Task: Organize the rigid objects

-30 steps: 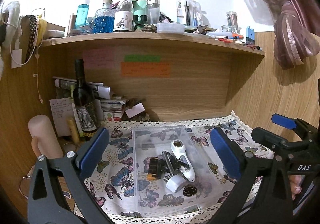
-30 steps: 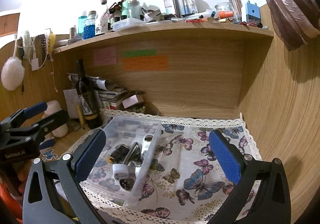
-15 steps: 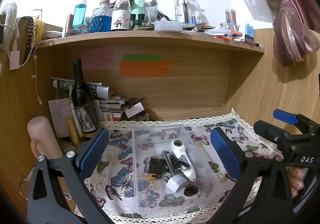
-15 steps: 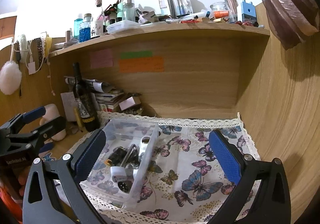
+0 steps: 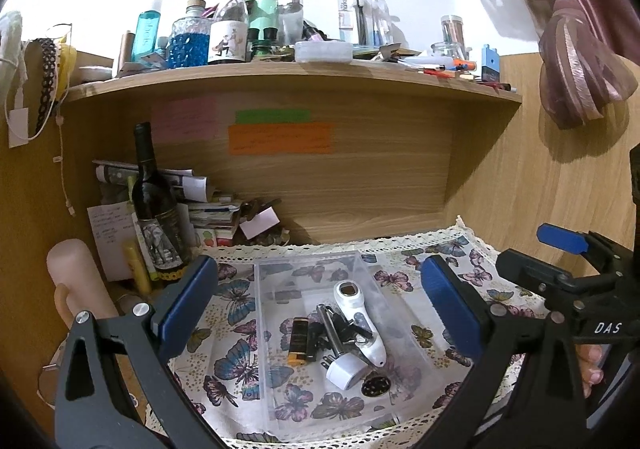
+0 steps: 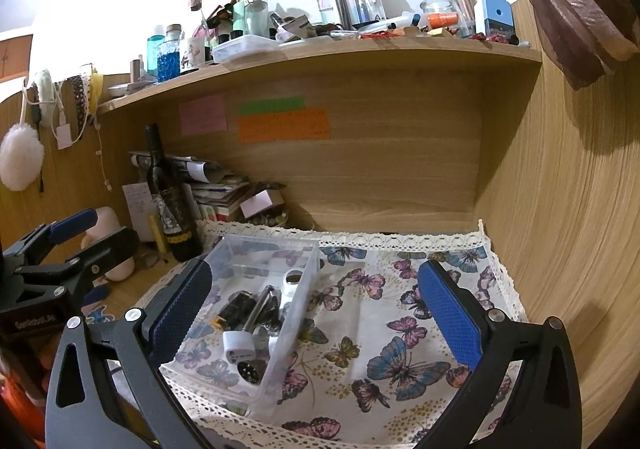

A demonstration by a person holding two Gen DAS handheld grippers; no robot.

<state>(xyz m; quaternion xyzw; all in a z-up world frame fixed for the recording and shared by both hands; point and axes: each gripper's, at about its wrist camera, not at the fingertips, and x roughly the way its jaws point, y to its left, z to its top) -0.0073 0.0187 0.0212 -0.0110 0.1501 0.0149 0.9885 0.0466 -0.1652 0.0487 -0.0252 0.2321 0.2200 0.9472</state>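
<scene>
A clear plastic box (image 5: 280,269) (image 6: 308,257) stands on the butterfly cloth. In it lie a white handheld device (image 5: 358,317), a dark lighter (image 5: 298,341), a metal tool (image 5: 332,329), a white plug adapter (image 5: 344,369) (image 6: 238,345) and a small round black piece (image 5: 376,385). My left gripper (image 5: 320,301) is open and empty, held back above the box. My right gripper (image 6: 316,301) is open and empty, with the box at its left finger. Each gripper shows at the edge of the other's view.
A dark wine bottle (image 5: 154,205) and stacked papers (image 5: 208,209) stand at the back left. A pink cylinder (image 5: 76,281) is at far left. The shelf above (image 5: 280,73) is crowded with bottles. Wooden walls enclose back and right. The butterfly cloth (image 6: 400,309) lies right of the box.
Both grippers have drawn slightly back and up from the box; both stay open and empty. The objects in the box have not moved.
</scene>
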